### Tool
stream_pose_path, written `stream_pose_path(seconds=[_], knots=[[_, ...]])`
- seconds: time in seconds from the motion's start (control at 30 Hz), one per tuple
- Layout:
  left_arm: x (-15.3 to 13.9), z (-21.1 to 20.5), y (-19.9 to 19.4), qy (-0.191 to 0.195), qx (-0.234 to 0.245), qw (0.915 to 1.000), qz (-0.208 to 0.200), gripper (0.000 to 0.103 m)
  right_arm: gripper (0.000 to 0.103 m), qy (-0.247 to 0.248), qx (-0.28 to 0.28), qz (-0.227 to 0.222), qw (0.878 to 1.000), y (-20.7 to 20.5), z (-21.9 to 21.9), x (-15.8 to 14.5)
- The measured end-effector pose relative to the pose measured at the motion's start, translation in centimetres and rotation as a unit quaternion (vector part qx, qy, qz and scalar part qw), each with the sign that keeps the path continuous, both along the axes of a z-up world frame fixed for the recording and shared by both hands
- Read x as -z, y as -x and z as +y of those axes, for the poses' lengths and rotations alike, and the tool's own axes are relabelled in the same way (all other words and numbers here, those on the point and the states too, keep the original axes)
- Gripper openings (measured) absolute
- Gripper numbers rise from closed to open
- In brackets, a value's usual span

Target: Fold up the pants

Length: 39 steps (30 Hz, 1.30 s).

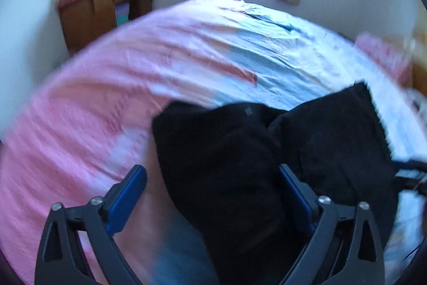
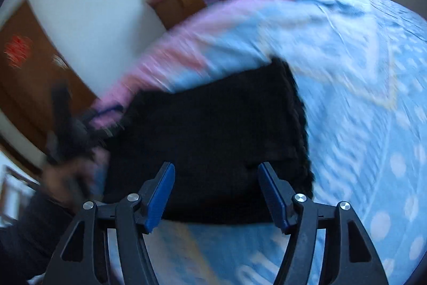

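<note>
Now I see both tools spread apart: my left tool (image 1: 213, 194) straddles the black pants (image 1: 253, 165), bunched on the bed (image 1: 106, 98); my right tool (image 2: 216, 191) hovers at their near edge.

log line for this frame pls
task: fold pants | black pants bunched on bed | left gripper open | right gripper open | heavy motion blur

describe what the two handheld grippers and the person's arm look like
Both the left gripper and right gripper have black cut-out linkage arms with silver pivot screws and flat blue finger pads. The person's hand emerges from a dark sleeve.
</note>
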<state>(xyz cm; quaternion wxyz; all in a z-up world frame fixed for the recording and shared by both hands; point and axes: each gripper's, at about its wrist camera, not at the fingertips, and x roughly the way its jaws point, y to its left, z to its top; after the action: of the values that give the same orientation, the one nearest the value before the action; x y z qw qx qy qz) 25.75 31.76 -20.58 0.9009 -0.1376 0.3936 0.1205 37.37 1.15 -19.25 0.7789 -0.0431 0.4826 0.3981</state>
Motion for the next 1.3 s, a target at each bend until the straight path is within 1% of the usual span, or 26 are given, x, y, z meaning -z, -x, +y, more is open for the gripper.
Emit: stream_pose_path(seconds=[0.03, 0.1, 0.17, 0.23, 0.3, 0.33, 0.4, 0.53, 0.6, 0.73, 0.8, 1.07, 1.17, 1.3], knots=[[0.3, 0.3, 0.1, 0.008, 0.000, 1.0000, -0.005, 0.103, 0.066, -0.019, 0.001, -0.008, 1.000, 0.1, -0.5, 0.1], [0.2, 0.0, 0.2, 0.000, 0.001, 1.0000, -0.006, 0.103, 0.066, -0.020, -0.004, -0.010, 1.000, 0.1, -0.6, 0.1], [-0.1, -0.5, 0.3, -0.010, 0.002, 0.9999, 0.001, 0.103, 0.066, -0.014, -0.001, -0.014, 1.000, 0.2, -0.5, -0.3], [-0.9, -0.8, 0.8, -0.011, -0.008, 0.9999, -0.001, 0.103, 0.066, -0.019, 0.009, -0.025, 0.999, 1.0, -1.0, -1.1], [-2.5, -1.4, 2.1, -0.030, -0.018, 0.9992, -0.021, 0.103, 0.066, -0.048, 0.024, -0.036, 0.998, 1.8, -2.2, -2.4], [-3.5, -1.8, 2.9, -0.051, -0.021, 0.9980, -0.031, 0.103, 0.066, -0.062, 0.030, -0.038, 0.997, 2.2, -2.9, -3.1], [-4.9, -2.9, 4.3, -0.071, -0.024, 0.9961, -0.045, 0.103, 0.066, -0.068, 0.040, -0.051, 0.996, 3.5, -3.8, -4.2], [-6.8, -4.7, 7.1, -0.060, -0.019, 0.9955, -0.071, 0.103, 0.066, -0.075, 0.049, -0.069, 0.994, 6.3, -5.5, -5.2], [-7.2, -5.8, 8.1, -0.054, -0.010, 0.9955, -0.078, 0.103, 0.066, -0.076, 0.056, -0.078, 0.993, 8.1, -6.5, -5.6], [-7.3, -7.9, 10.4, -0.053, 0.004, 0.9951, -0.083, 0.103, 0.066, -0.067, 0.080, -0.124, 0.987, 11.8, -8.2, -6.2], [-7.2, -9.0, 11.6, -0.052, 0.016, 0.9948, -0.086, 0.103, 0.066, -0.065, 0.089, -0.140, 0.984, 13.3, -8.8, -6.3], [-7.5, -12.4, 14.0, -0.055, 0.052, 0.9926, -0.095, 0.103, 0.067, -0.066, 0.121, -0.161, 0.977, 16.9, -11.0, -6.9], [-7.7, -13.4, 14.4, -0.055, 0.063, 0.9913, -0.102, 0.103, 0.067, -0.067, 0.129, -0.164, 0.976, 17.9, -11.3, -7.4], [-8.0, -14.7, 14.9, -0.065, 0.080, 0.9889, -0.108, 0.103, 0.067, -0.068, 0.131, -0.174, 0.974, 19.2, -11.2, -7.9]])
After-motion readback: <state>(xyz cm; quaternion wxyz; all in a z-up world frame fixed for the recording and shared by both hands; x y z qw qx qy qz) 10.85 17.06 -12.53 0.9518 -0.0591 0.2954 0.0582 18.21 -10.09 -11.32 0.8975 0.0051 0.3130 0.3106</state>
